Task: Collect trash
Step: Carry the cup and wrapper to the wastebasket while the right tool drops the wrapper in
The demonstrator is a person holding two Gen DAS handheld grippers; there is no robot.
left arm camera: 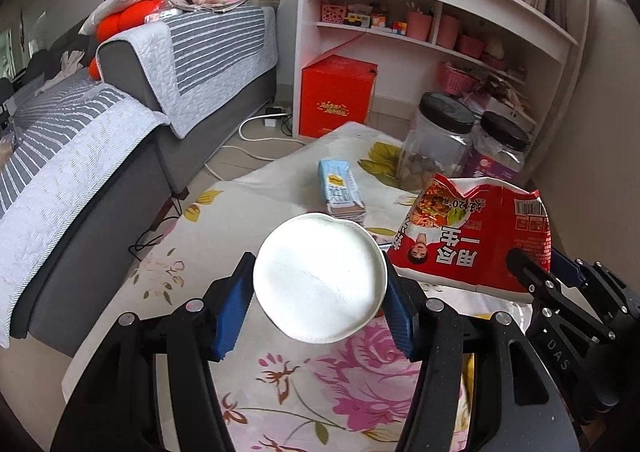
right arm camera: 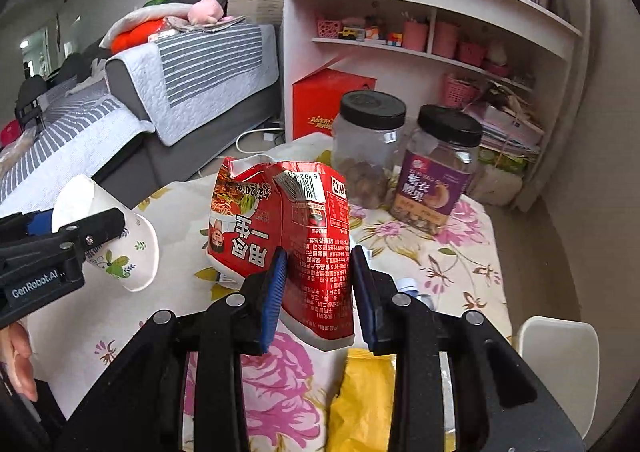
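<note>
From the left wrist view, your left gripper (left arm camera: 320,284) clamps the paper cup (left arm camera: 320,278) by its thin sides, base toward the camera, lifted over the floral tablecloth (left arm camera: 304,384); squeeze harder and it may buckle and slip out. From the right wrist view, your right gripper (right arm camera: 318,292) pinches the red snack bag (right arm camera: 280,220) near its bottom edge; the slick, floppy foil could slide free, or its top could swing against the black-lidded jars (right arm camera: 370,148) just behind

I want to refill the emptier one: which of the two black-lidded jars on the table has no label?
The left jar, clear and unlabelled, holding only a low layer of brown contents. The right jar bears a purple label.
</note>
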